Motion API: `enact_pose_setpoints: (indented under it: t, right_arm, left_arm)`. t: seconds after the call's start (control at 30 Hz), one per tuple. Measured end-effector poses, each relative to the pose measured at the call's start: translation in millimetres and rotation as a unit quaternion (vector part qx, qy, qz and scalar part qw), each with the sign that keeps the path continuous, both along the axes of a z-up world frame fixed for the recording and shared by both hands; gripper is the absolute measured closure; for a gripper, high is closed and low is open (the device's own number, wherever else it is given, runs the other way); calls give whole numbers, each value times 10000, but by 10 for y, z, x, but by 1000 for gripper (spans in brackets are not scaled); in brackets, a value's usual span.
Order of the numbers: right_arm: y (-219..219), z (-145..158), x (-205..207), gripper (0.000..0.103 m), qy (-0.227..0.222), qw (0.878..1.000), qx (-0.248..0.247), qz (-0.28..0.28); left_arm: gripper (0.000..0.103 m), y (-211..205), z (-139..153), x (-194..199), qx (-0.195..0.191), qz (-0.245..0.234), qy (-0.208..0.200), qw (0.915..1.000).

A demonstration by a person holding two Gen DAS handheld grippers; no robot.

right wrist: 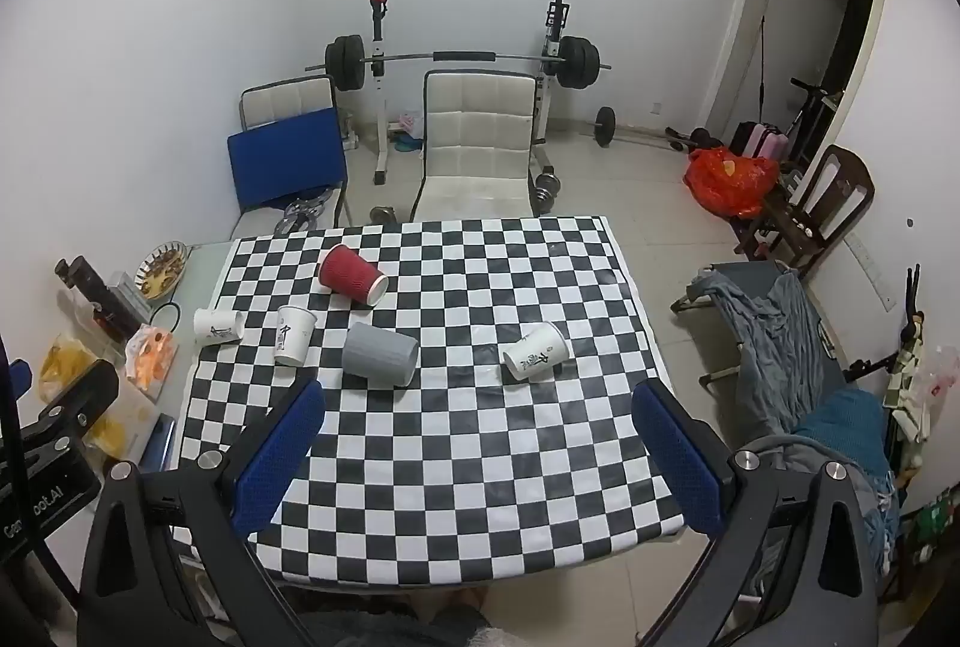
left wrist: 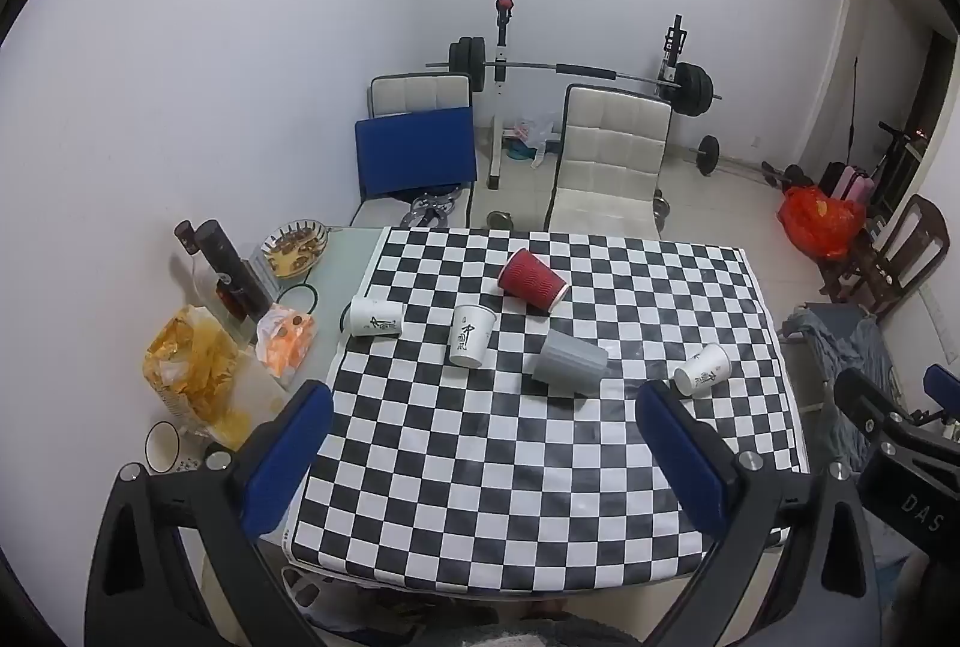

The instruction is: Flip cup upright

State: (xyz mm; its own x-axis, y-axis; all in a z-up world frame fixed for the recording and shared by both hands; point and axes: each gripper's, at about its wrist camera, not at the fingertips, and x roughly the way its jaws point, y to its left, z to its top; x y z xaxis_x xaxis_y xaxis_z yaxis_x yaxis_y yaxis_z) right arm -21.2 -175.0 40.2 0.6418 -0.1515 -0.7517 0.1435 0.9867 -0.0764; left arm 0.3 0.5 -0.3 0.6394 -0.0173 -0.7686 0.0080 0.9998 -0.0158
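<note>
Both claws, left gripper [left wrist: 483,443] and right gripper [right wrist: 480,440], hung wide and empty; the right might best pinch the nearest white cup's [right wrist: 536,350] wall and swing it upright on the checkered table [right wrist: 480,467].

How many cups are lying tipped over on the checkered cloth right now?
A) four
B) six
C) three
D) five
D: five cups lie on their sides: the red cup, the grey cup, and three white printed cups, one at the cloth's left edge, one beside the grey cup, and one off to the right.
</note>
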Motion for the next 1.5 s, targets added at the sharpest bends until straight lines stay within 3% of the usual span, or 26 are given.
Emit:
enact_pose_setpoints:
  t: [1.5]
  right_arm:
    - [-7,49,86,0,-57,10000,28,13]
  left_arm:
    - [0,-136,159,138,49,-8,-115,9999]
